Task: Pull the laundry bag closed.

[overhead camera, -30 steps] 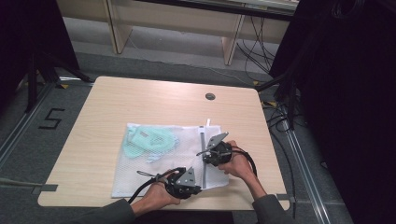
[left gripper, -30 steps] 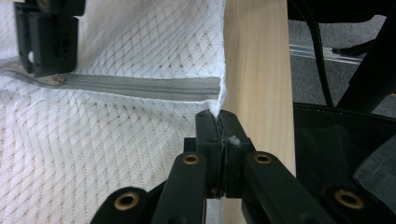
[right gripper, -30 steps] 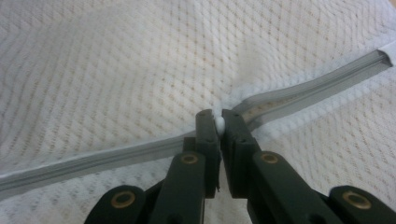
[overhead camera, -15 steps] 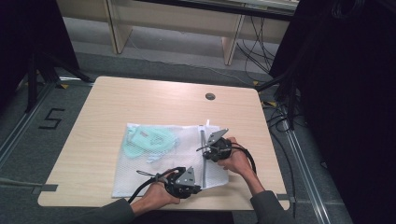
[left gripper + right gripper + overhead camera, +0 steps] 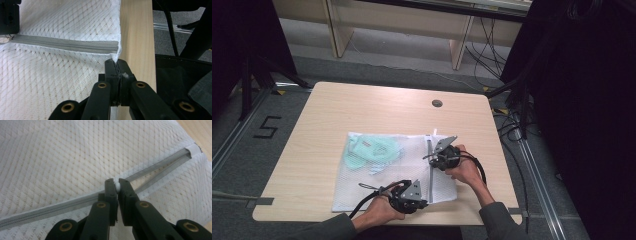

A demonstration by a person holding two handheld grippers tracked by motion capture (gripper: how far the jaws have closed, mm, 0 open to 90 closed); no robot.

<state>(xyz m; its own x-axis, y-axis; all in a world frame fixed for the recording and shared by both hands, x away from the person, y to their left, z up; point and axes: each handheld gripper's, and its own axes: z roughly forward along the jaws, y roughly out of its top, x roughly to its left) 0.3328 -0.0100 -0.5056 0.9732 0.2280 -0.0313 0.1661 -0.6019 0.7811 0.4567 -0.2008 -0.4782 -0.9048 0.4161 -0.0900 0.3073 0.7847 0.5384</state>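
- Roughly: we had a white mesh laundry bag [image 5: 387, 185] lying flat on the table [image 5: 337, 110], near its front edge, with a pale green garment [image 5: 372, 150] inside at the left.
- Left gripper [image 5: 117, 65] was clamped shut on the bag's corner fabric, right at the closed end of the grey zipper [image 5: 67, 45], beside the table's front edge.
- Right gripper [image 5: 117, 185] was pinched on the small white zipper pull [image 5: 117, 186]; jaws nearly closed, just the pull between them.
- In the right gripper view the zipper tape was joined on the near side of the pull and split into a V beyond it, so partly open.
- Key relation: the zipper's long axis ran front to back in the high view, from the left gripper's anchor toward the far edge [image 5: 430, 141].
- Right gripper [image 5: 438, 159] sat on that line, farther along than the left gripper [image 5: 419, 197].
- We judged the next move had to travel straight along that axis, left holding the corner taut.
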